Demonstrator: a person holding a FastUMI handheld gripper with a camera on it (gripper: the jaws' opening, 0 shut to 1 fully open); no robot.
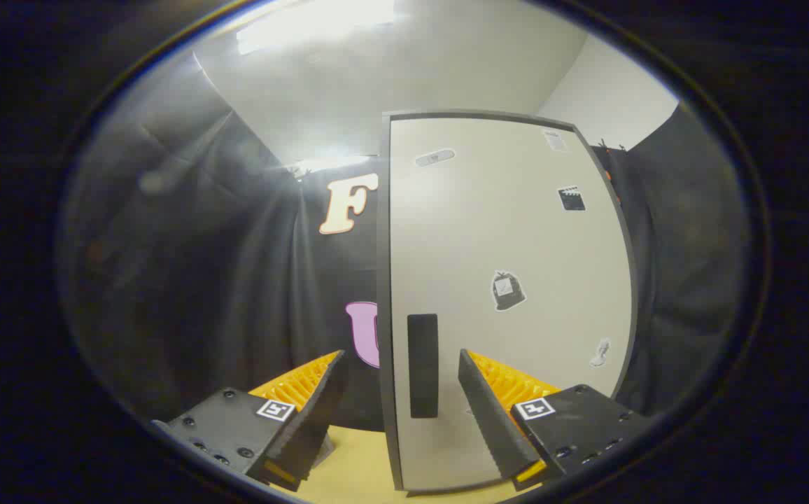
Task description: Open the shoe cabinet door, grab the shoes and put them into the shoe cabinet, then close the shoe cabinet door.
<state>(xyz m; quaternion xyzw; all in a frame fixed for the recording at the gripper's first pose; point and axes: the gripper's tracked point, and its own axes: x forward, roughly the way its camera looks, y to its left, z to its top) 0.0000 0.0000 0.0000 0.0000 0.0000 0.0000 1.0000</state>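
The shoe cabinet door (509, 280) hides whatever sits behind it, and its bottom edge runs out of sight behind the claw (401, 364), whose fingers stand apart, the handle (423, 365) between them and untouched. The stickers (507, 290) on the door are too small to make out (only dark and pale shapes). The left black cloth (187, 266) is hazed by glare.

Your gripper (401, 371) stands spread, its fingers flanking the black vertical handle (423, 365); the closed cream cabinet door (509, 231) blocks you ahead, room along its left edge.
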